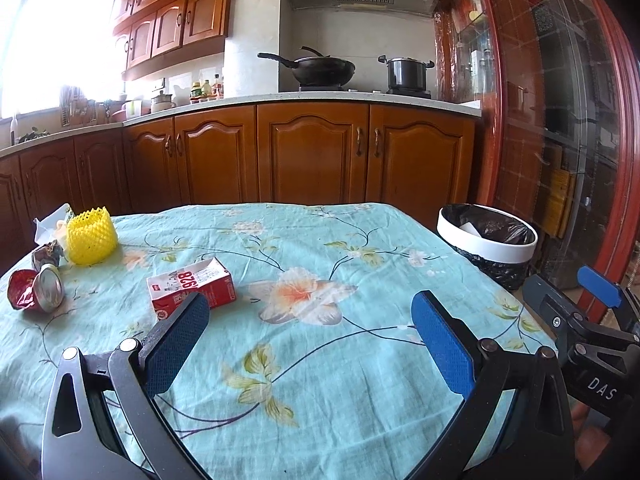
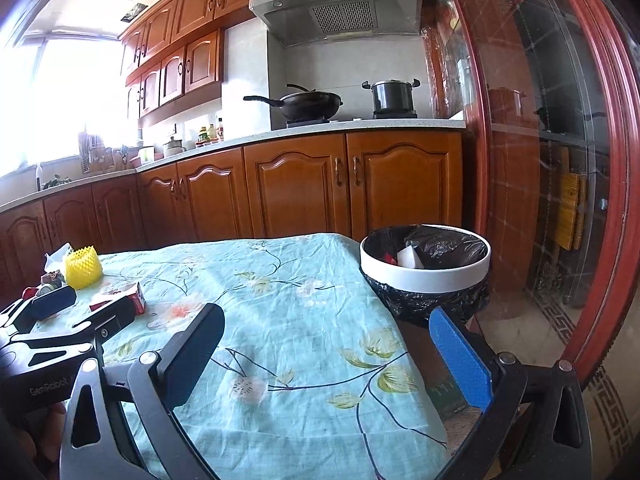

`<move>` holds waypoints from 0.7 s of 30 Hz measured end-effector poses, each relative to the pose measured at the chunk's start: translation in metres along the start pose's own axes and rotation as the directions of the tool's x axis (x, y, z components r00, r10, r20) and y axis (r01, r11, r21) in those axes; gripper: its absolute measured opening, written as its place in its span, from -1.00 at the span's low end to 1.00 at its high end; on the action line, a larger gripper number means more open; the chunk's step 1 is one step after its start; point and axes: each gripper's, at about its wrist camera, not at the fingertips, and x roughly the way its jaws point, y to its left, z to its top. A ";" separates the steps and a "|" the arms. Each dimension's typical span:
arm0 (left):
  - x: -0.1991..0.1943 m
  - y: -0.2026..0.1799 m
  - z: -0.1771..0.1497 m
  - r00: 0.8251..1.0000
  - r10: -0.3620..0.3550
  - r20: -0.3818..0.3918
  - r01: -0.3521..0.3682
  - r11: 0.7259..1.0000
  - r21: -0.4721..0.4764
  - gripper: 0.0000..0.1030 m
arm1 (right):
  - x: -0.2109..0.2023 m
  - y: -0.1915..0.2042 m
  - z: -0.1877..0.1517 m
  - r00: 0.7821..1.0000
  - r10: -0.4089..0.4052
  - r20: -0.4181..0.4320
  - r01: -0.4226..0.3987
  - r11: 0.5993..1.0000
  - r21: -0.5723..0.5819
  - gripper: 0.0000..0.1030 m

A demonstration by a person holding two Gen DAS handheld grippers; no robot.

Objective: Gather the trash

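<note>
- The left gripper [image 1: 310, 344] hovers over the table [image 1: 360, 380], jaws apart and empty; the right gripper [image 2: 326, 356] is likewise apart and empty.
- The red carton [image 1: 191, 288] lies at eleven o'clock, just past the left finger. Best to close across its narrow sides, squarely.
- Crushed cans [image 1: 36, 288] and yellow foam net [image 1: 91, 236] sit at ten o'clock.
- The bin [image 1: 486, 236], at two o'clock beside the table, holds a black liner and some white scrap.

Carton [image 2: 134, 300] half behind left gripper [image 2: 86, 309]

teal floral tablecloth [image 1: 320, 240], yellow net [image 1: 91, 236]
</note>
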 end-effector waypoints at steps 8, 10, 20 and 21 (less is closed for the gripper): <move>0.001 0.005 -0.001 1.000 0.012 -0.006 -0.012 1.000 -0.005 1.00 | 0.002 0.005 0.000 1.000 0.017 -0.011 -0.017 1.000 -0.008 1.00; 0.002 0.004 -0.001 1.000 0.008 -0.006 -0.008 1.000 0.000 1.00 | 0.002 0.004 0.000 1.000 0.019 -0.010 -0.019 1.000 -0.005 1.00; 0.003 0.001 0.001 1.000 -0.007 -0.010 0.007 1.000 0.019 1.00 | 0.002 0.004 0.000 1.000 0.022 -0.011 -0.023 1.000 -0.005 1.00; 0.003 0.000 0.001 1.000 -0.009 -0.012 0.009 1.000 0.021 1.00 | 0.002 0.005 0.000 1.000 0.021 -0.011 -0.021 1.000 -0.005 1.00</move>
